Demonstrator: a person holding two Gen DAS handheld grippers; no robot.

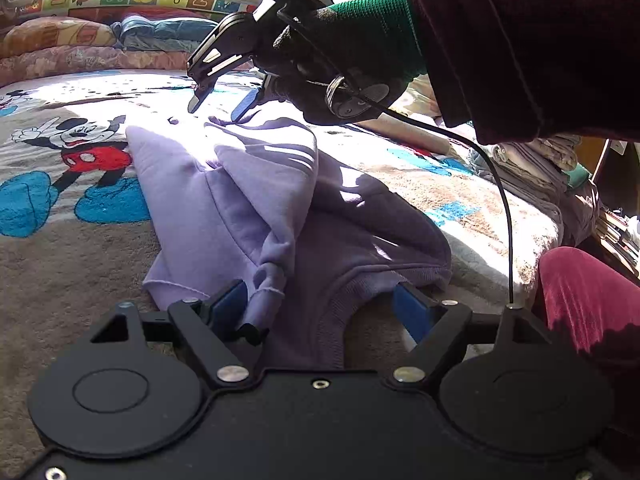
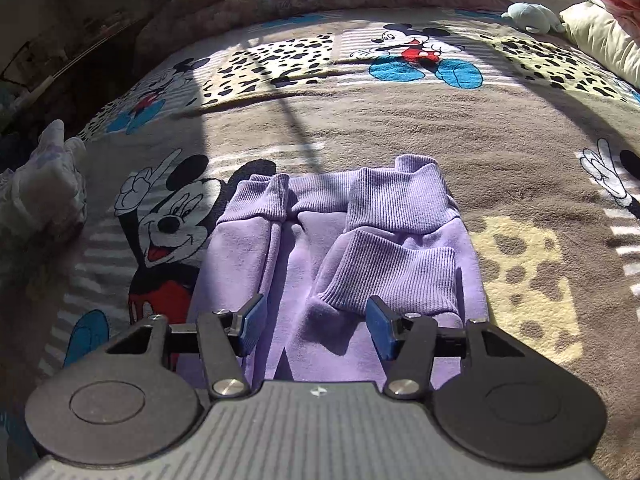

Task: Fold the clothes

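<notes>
A lilac sweatshirt (image 1: 248, 200) lies on the bed, partly folded, with its sleeves laid over the body. In the right wrist view the sweatshirt (image 2: 288, 256) shows two ribbed cuffs (image 2: 392, 272) pointing toward the far hem. My left gripper (image 1: 320, 312) is open and low at the near end, one blue pad on each side of bunched fabric by the ribbed neckline. My right gripper (image 1: 219, 105), held by a gloved hand (image 1: 320, 80), hovers open at the far edge, its fingertips close to the cloth. From its own camera the right gripper (image 2: 316, 324) straddles the sleeve area without pinching.
A cartoon-mouse blanket (image 2: 400, 128) covers the bed. Pillows and folded quilts (image 1: 60, 40) line the far side, and a stack of folded laundry (image 1: 540, 168) sits at the right edge. A person's red-clad leg (image 1: 592, 292) is close on the right. A plush toy (image 2: 528, 16) lies far right.
</notes>
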